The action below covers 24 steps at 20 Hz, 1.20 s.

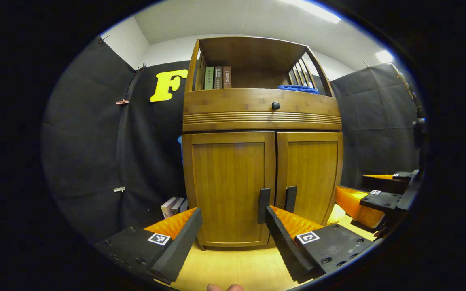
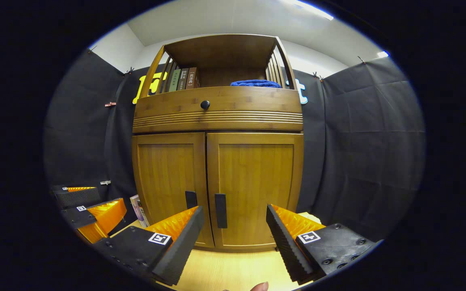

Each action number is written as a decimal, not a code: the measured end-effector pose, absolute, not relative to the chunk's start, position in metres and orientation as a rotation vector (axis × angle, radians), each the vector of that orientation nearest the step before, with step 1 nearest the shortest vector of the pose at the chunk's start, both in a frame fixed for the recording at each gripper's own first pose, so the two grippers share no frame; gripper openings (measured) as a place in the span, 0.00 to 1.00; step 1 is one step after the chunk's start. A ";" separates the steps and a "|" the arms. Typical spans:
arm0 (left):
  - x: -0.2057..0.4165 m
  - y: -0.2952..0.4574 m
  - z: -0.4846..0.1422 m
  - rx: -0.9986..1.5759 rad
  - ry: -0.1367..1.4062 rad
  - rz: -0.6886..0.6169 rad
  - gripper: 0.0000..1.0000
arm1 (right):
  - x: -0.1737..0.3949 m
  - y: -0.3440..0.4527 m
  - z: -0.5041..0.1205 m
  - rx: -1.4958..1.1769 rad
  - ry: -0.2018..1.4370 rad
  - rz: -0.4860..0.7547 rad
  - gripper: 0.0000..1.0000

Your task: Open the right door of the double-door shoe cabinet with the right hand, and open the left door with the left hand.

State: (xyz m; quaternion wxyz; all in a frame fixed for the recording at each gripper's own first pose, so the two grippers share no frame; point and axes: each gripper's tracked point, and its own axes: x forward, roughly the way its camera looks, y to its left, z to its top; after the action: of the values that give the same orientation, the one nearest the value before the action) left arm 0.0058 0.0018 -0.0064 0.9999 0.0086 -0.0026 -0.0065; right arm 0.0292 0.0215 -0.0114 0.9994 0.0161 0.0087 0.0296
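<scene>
Both hand-held grippers, left point(image 1: 233, 226) and right point(image 2: 235, 226), gape wide, empty, before the shut shoe cabinet point(image 2: 217, 161) doors

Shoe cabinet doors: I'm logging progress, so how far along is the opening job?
Nothing is done yet: the right door and left door both sit shut, flush with the cabinet. In hand: the right claw is open and lined up near the right handle, short of it; the left claw is open, facing the left handle. Left to do: gripping and pulling both doors.
</scene>
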 end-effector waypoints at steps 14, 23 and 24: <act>0.018 0.024 -0.032 -0.010 0.032 -0.010 0.97 | 0.169 0.055 -0.103 0.013 0.124 0.090 0.98; 0.026 0.047 -0.036 -0.019 0.042 0.028 0.97 | 0.209 0.064 -0.137 -0.026 0.199 0.052 0.40; 0.027 0.047 -0.037 -0.021 0.044 0.030 0.97 | 0.213 0.062 -0.141 -0.006 0.213 0.041 0.39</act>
State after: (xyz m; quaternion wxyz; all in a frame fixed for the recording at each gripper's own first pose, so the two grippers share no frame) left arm 0.0267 0.0472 -0.0365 0.9996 -0.0106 0.0219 0.0151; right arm 0.2125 0.0616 -0.1414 0.9941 -0.0029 0.1063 0.0203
